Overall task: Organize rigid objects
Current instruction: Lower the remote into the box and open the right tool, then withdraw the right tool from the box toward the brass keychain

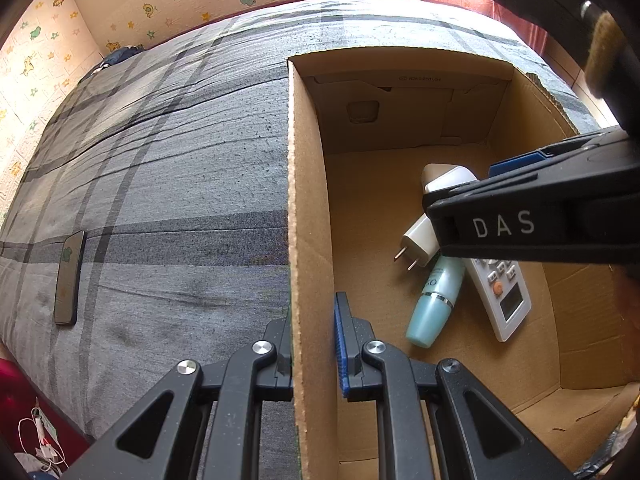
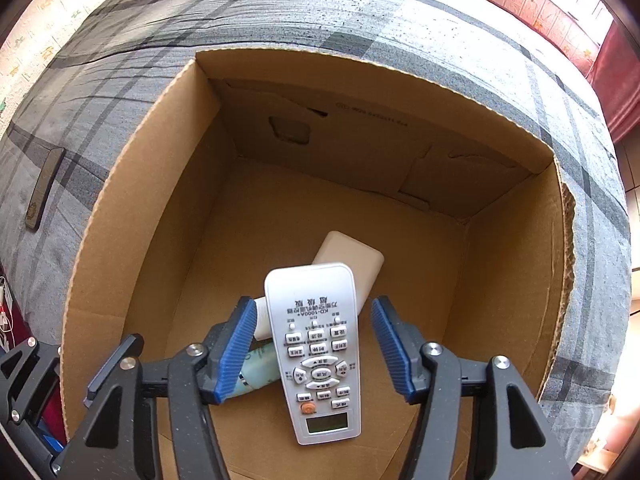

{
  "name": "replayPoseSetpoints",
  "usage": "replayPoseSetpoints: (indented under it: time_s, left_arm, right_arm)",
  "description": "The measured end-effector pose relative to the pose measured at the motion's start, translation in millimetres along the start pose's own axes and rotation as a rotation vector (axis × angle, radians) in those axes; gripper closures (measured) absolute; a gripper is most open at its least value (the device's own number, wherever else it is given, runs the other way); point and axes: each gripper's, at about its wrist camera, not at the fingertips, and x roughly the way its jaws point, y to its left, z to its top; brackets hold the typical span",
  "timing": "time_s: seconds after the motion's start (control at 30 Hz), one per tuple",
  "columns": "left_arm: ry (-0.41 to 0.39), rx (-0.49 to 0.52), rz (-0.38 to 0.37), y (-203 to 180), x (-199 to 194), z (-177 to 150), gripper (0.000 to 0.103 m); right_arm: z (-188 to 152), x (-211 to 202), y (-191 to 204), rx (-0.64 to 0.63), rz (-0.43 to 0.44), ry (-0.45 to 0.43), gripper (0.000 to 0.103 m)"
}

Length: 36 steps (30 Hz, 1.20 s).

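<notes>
The left tongs (image 1: 316, 354) are pinching the left wall of the cardboard box (image 1: 308, 208), 1 finger outside it and 1 finger inside, pressed against the corrugated edge. The box is sitting open-topped on a bed covered by a grey plaid sheet (image 1: 168, 184).

The right tongs (image 2: 314, 350) are hanging spread over the inside of the box, their blue pads (image 2: 236, 350) standing clear of the white remote control (image 2: 316, 354) that is showing between them; neither pad is touching it. The remote is lying face up on the box floor, with its small display toward the camera and its far end resting across a white rounded case (image 2: 352, 262). Under its left edge a pale green bottle (image 2: 256, 372) is lying on its side, and a white plug adapter (image 1: 418, 240) with 2 metal prongs is lying just beside the bottle's top end.

Outside the box, a dark phone (image 1: 69, 278) is lying flat on the sheet, well apart from the box's left wall.
</notes>
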Motion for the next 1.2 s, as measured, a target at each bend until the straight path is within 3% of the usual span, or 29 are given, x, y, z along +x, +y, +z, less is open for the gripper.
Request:
replayPoseSetpoints:
  time_s: [0.57,0.67,1.07,1.2]
  left_arm:
    - [0.0,0.001,0.007,-2,2,0,0.088]
    - [0.0,0.0,0.007,-1,2,0,0.088]
    - [0.0,0.001,0.009,-1,2,1,0.088]
    - [0.001,0.003,0.01,-1,2,1,0.088]
  right_arm:
    - [-9,-47,4,0.003,-0.055,-0.094,0.033]
    - [-13,-58,2,0.013,-0.055,-0.11,0.022]
    - [-26,-103,-21,0.061,-0.074,-0.191,0.002]
    - [-31,-113,-34,0.086,-0.078,-0.204,0.001]
